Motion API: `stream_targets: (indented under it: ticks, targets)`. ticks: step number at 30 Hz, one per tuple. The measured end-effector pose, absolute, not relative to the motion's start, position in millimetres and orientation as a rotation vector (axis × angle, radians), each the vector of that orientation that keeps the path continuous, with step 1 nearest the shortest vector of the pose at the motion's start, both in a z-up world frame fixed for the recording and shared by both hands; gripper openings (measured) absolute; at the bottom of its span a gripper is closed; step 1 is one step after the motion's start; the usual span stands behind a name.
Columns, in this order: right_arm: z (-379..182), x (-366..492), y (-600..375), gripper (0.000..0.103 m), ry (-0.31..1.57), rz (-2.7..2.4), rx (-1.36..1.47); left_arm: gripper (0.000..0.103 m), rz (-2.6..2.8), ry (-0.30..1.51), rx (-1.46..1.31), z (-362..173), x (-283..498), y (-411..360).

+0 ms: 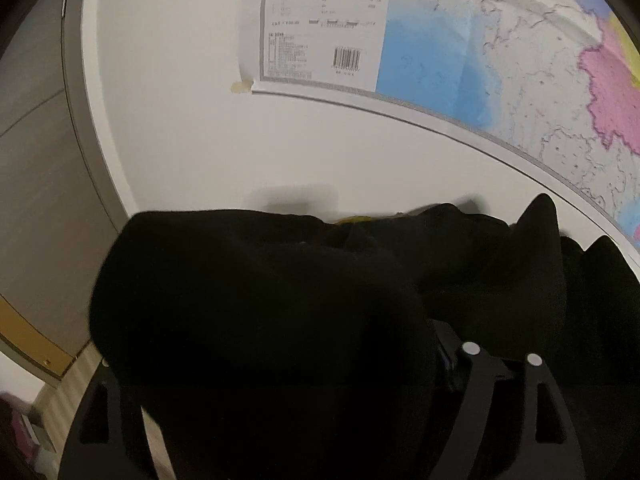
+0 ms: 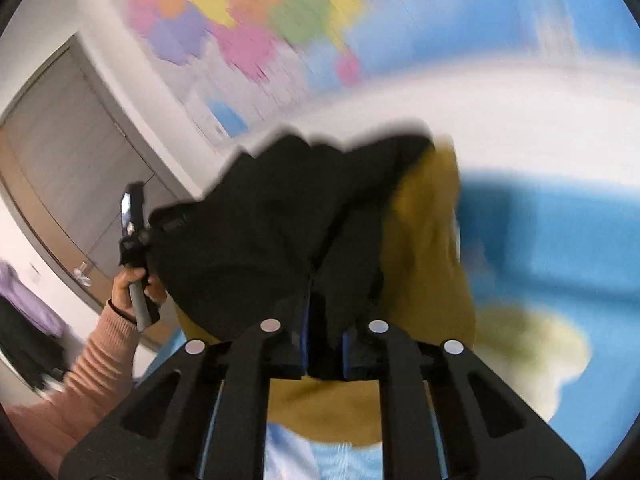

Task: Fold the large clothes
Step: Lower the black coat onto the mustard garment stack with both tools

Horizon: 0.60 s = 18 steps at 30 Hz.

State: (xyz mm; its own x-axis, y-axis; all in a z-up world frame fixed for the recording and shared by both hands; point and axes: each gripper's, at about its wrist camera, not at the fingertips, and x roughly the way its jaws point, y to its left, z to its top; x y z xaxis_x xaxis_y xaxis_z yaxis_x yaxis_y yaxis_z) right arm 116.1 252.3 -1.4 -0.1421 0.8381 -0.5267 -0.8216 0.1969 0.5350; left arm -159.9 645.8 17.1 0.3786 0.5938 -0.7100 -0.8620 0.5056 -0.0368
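We see white wall [image 1: 192, 128] behind, large coloured map [image 1: 520, 92] taped on it, barcode panel at lower corner. Grey door [image 2: 68, 160] with wood-toned frame at left. Purple garment [image 2: 24, 300] hangs beside door.

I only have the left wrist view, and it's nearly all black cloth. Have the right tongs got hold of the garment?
Observer: Yes. In the right wrist view the right tongs are shut on a fold of the black garment.
Operator: Is anything else mixed in with it?
Observer: A mustard-yellow garment sits under it and sticks out on the right.
Operator: And what's below both?
Observer: A blue surface shows beneath and to the right. It's too blurred to say more.
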Motion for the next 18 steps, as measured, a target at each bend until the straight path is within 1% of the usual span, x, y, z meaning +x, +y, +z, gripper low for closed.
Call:
stream_targets:
  ticks: [2, 4, 6, 8, 10, 13, 16, 18]
  targets:
    - [-4, 117, 249, 0.022, 0.936, 1.424, 0.027, 0.079, 0.969, 0.694, -0.433, 22, -165, 638]
    - [6, 114, 253, 0.025, 0.909, 1.418, -0.003, 0.079, 0.971, 0.685, -0.43, 30, -173, 630]
    - [18, 108, 245, 0.037, 0.855, 1.377, -0.066, 0.08, 0.972, 0.608, -0.427, 44, -188, 619]
    - [34, 103, 234, 0.042, 0.764, 1.335, -0.097, 0.088, 1.014, 0.506, -0.379, 62, -205, 603]
    - [55, 97, 231, 0.043, 0.666, 1.328, -0.102, 0.088, 1.008, 0.434, -0.308, 81, -214, 585]
    - [75, 82, 245, 0.047, 0.563, 1.366, -0.156, 0.088, 0.899, 0.439, -0.258, 93, -203, 572]
    - [80, 78, 277, 0.047, 0.568, 1.402, -0.181, 0.088, 0.799, 0.48, -0.213, 91, -175, 553]
    - [75, 81, 302, 0.047, 0.601, 1.409, -0.197, 0.088, 0.766, 0.549, -0.144, 80, -145, 541]
